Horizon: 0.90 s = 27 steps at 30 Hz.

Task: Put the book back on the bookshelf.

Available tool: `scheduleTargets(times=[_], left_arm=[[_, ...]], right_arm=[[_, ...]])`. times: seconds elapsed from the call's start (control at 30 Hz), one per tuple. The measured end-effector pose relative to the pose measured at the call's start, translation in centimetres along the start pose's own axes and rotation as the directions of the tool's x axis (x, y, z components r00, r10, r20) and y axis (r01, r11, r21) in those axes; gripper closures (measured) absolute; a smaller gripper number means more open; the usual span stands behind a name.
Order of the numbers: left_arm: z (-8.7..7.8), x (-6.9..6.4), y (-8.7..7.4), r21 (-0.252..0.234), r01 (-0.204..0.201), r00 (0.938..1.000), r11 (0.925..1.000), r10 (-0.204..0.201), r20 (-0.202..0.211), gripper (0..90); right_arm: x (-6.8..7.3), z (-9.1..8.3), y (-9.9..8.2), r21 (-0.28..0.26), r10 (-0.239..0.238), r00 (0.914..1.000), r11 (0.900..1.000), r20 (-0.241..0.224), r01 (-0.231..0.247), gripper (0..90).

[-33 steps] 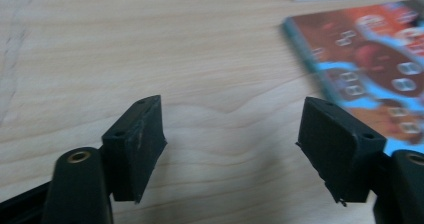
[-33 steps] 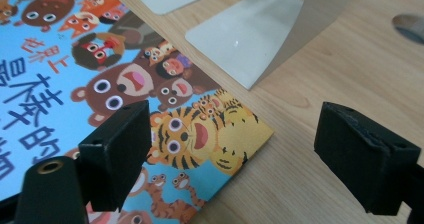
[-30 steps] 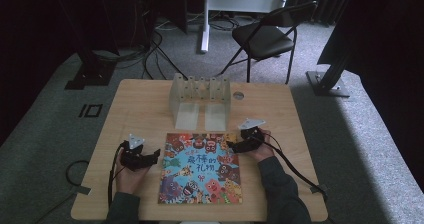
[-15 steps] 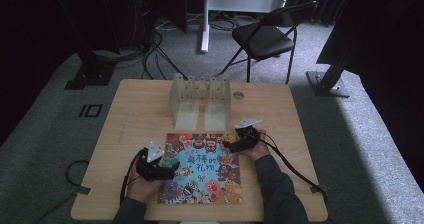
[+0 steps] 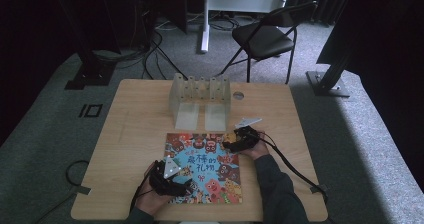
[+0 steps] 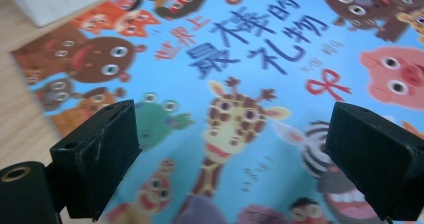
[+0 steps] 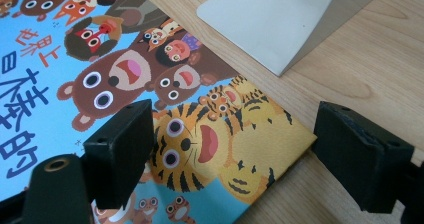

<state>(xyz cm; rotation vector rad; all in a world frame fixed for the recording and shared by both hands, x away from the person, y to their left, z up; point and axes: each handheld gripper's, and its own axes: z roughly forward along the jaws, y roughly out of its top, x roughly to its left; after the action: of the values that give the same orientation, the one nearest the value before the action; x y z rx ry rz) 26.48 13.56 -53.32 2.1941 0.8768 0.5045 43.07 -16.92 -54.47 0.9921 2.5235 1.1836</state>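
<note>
High view first: a picture book (image 5: 204,168) lies flat on the near half of a wooden table (image 5: 135,129), its cover crowded with cartoon animals on blue. Just beyond its far edge stands a pale rack (image 5: 200,99) with two flat feet pointing toward the book.

At the book's near left corner the left gripper (image 5: 186,186) hangs over the cover, held in the person's left hand (image 5: 150,199). Its jaws have just been opening and now stand wide apart; in the left gripper view (image 6: 230,154) they frame a giraffe and the blue lettering, with nothing pinched between them.

Over at the book's far right corner sits the right gripper (image 5: 227,145), in the right hand (image 5: 257,149). In the right gripper view (image 7: 225,169) its jaws are also spread, one over the tiger on the cover (image 7: 150,84), the other over bare wood just past the corner. One foot of the rack (image 7: 280,19) lies just beyond that corner.
</note>
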Motion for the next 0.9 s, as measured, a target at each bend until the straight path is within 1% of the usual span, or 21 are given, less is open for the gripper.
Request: scheduleTargets(times=[0.07,0.2,0.23,0.27,0.33,0.37,0.43,0.47,0.5,0.53,0.57,0.6,0.63,0.7,0.77,0.83,0.9], left_arm=[[0.1,-0.6,0.0,0.003,-0.028,0.9996,0.9996,0.028,0.009,7.0],[-0.1,-1.6,0.0,-0.003,-0.063,0.9973,0.998,0.063,0.038,6.3],[-0.2,-1.9,0.0,-0.005,-0.077,0.9964,0.9971,0.077,0.036,5.6],[-0.2,-2.1,-0.1,-0.004,-0.087,0.9949,0.9962,0.088,0.051,5.2],[-0.3,-2.7,-0.1,-0.009,-0.106,0.9927,0.9943,0.107,0.056,3.9],[-0.3,-2.9,-0.1,-0.011,-0.115,0.991,0.9934,0.115,0.069,3.8],[-0.4,-3.6,-0.2,-0.02,-0.138,0.9887,0.9902,0.139,0.056,2.3],[-0.5,-3.8,-0.2,-0.02,-0.144,0.9872,0.9894,0.145,0.066,2.1],[-0.4,-4.2,-0.2,-0.022,-0.151,0.9863,0.9884,0.152,0.065,1.3],[-0.4,-4.6,-0.2,-0.022,-0.171,0.9831,0.985,0.172,0.063,1.3],[-0.4,-4.9,-0.2,-0.019,-0.187,0.9796,0.9821,0.188,0.07,1.2],[-0.4,-5.3,-0.2,-0.02,-0.203,0.9773,0.9791,0.203,0.06,0.3],[-0.3,-5.5,-0.2,-0.02,-0.211,0.9755,0.9773,0.212,0.06,0.3],[-0.4,-5.6,-0.1,-0.028,-0.214,0.9748,0.9765,0.215,0.06,0.3],[-0.5,-5.8,-0.1,-0.026,-0.229,0.9708,0.973,0.23,0.067,0.2],[-0.4,-6.0,-0.2,-0.028,-0.235,0.9695,0.9716,0.237,0.065,0.3],[-0.3,-6.3,-0.1,-0.028,-0.246,0.9668,0.9688,0.248,0.062,0.2]], right_arm=[[-0.1,0.0,0.0,-0.008,0.01,0.9999,0.9999,-0.012,-0.01,17.0],[-0.2,-0.1,0.0,-0.02,0.034,0.9992,0.9992,-0.023,-0.034,16.9],[-0.3,-0.1,0.0,-0.025,0.04,0.9988,0.9989,-0.027,-0.041,17.0],[-0.3,-0.2,0.0,-0.027,0.05,0.9982,0.9984,-0.035,-0.051,16.9],[-0.5,-0.4,0.0,-0.038,0.058,0.9973,0.9975,-0.045,-0.06,16.9],[-0.5,-0.4,0.1,-0.04,0.062,0.9968,0.9971,-0.049,-0.064,17.0],[-0.5,-0.6,0.1,-0.048,0.065,0.9966,0.9966,-0.051,-0.068,16.8],[-0.5,-0.6,0.2,-0.051,0.069,0.9961,0.9961,-0.054,-0.072,16.5],[-0.5,-0.7,0.2,-0.053,0.074,0.9956,0.9956,-0.057,-0.077,16.4],[-0.5,-0.8,0.3,-0.058,0.084,0.9945,0.9945,-0.062,-0.087,16.4],[-0.5,-1.0,0.3,-0.066,0.085,0.9942,0.9938,-0.066,-0.089,16.2],[-0.5,-1.1,0.4,-0.073,0.087,0.9938,0.9931,-0.07,-0.092,16.2],[-0.5,-1.3,0.5,-0.081,0.091,0.9932,0.9921,-0.073,-0.096,16.3],[-0.4,-1.6,0.8,-0.079,0.095,0.9928,0.9918,-0.074,-0.1,16.2],[-0.2,-1.9,1.1,-0.085,0.087,0.9938,0.992,-0.069,-0.093,16.2],[-0.2,-2.2,1.3,-0.1,0.091,0.9924,0.99,-0.083,-0.099,16.3],[-0.1,-2.5,1.6,-0.104,0.088,0.9925,0.9898,-0.086,-0.096,16.3]])
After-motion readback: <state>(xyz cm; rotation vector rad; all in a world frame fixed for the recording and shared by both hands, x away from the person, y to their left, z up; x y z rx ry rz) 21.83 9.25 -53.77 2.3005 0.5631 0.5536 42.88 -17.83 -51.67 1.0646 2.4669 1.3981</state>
